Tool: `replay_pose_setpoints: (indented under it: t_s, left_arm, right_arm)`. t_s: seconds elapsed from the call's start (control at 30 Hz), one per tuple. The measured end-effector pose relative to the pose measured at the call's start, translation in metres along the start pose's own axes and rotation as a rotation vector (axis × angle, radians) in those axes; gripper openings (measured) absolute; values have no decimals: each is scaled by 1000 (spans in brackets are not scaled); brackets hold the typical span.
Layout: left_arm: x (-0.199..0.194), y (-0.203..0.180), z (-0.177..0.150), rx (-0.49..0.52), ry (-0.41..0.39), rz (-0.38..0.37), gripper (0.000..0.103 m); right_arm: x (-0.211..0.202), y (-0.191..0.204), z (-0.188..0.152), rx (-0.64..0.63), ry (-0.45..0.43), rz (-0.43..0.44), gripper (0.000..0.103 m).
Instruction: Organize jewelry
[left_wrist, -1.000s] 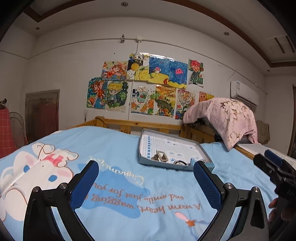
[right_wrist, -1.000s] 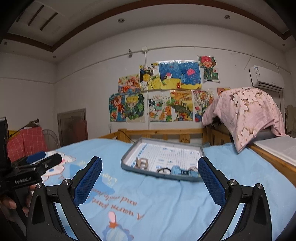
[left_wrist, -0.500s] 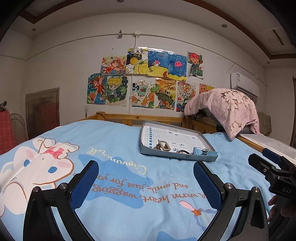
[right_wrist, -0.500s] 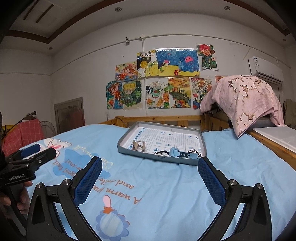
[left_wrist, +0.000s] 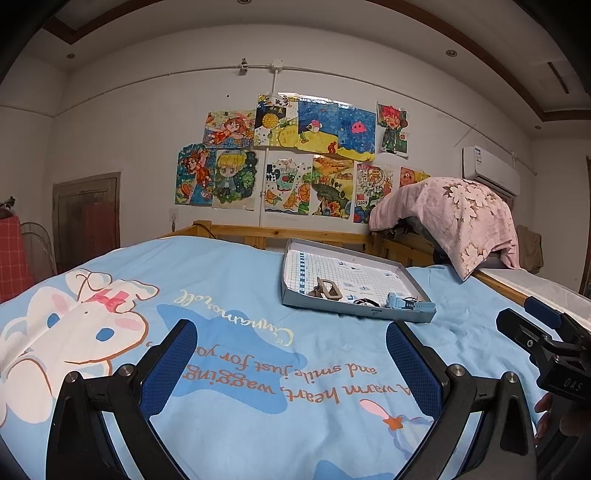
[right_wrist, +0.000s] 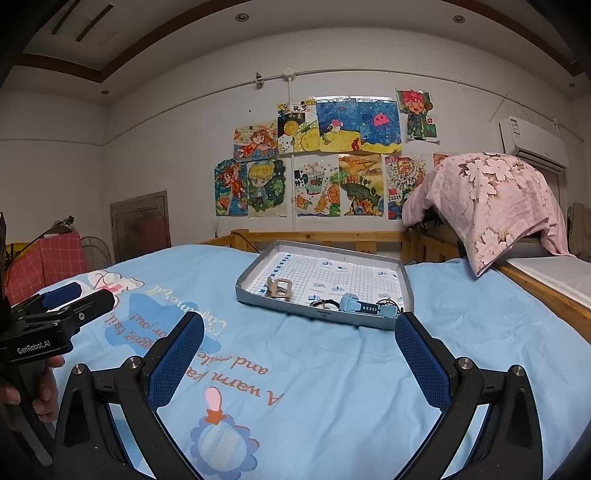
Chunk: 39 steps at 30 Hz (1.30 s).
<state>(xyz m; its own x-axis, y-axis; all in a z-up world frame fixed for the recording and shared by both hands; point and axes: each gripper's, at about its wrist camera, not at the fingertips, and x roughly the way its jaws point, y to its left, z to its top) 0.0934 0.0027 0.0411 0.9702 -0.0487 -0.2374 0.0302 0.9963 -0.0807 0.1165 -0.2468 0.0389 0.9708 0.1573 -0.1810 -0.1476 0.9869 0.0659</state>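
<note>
Bedroom with kids' drawings taped on the wall, and I'm over the light blue cartoon-print bedsheet (right_wrist: 332, 376). Over the last second both my tongs pulled back and tipped down, so the shallow grey cardboard tray (right_wrist: 258, 271) now sits further off, at 12 o'clock. My left tongs (left_wrist: 291, 365) and right tongs (right_wrist: 299, 354) both gape wide, holding nothing. The beige buckle-like piece (right_wrist: 279, 288) and pale blue watch (right_wrist: 356, 304) lie inside along its near wall. Could be backing off or lining up, can't say.

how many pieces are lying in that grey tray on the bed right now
3 that I can make out, all near the front wall of the tray: a beige buckle piece at left, a dark tangled piece mid-front, a light-blue watch right. Smaller items may be hidden.
</note>
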Motion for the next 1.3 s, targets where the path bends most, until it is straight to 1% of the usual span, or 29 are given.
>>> replay_pose_setpoints:
  t_s: [1.3]
  left_arm:
    - [1, 3, 1, -5, 7, 1, 103]
  right_arm:
    - [2, 2, -3, 15, 11, 11, 102]
